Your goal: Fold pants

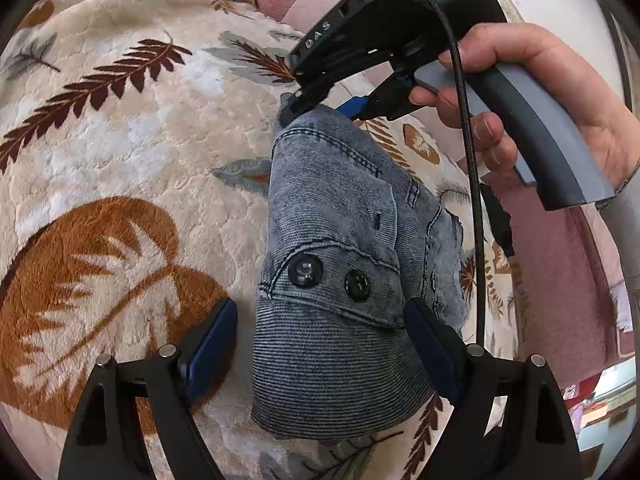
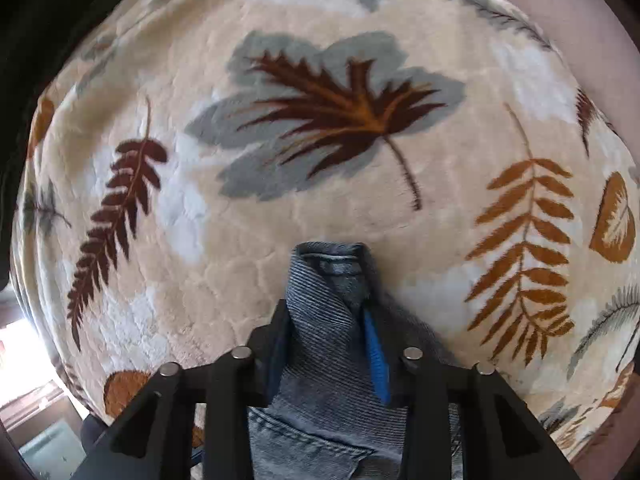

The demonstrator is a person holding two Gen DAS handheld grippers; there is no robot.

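Pants (image 1: 340,280) folded small on blanket (image 1: 140,160) at frame centre, long axis running from lower centre up to upper centre, near end between left gripper (image 1: 320,344) with jaws spread and not pressing, far end clenched in right gripper (image 2: 332,344), so nearer the left.

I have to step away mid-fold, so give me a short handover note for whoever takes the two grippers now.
Right gripper: shut on a bunched end of the grey pants, pointing down at the leaf-print blanket.
Left gripper: open, its fingers either side of the waistband end with the two buttons, not pressing it.
Pants lie in a narrow, already doubled strip on the blanket.
Left to do: probably close the left gripper, bring the ends together, and flatten the fold.
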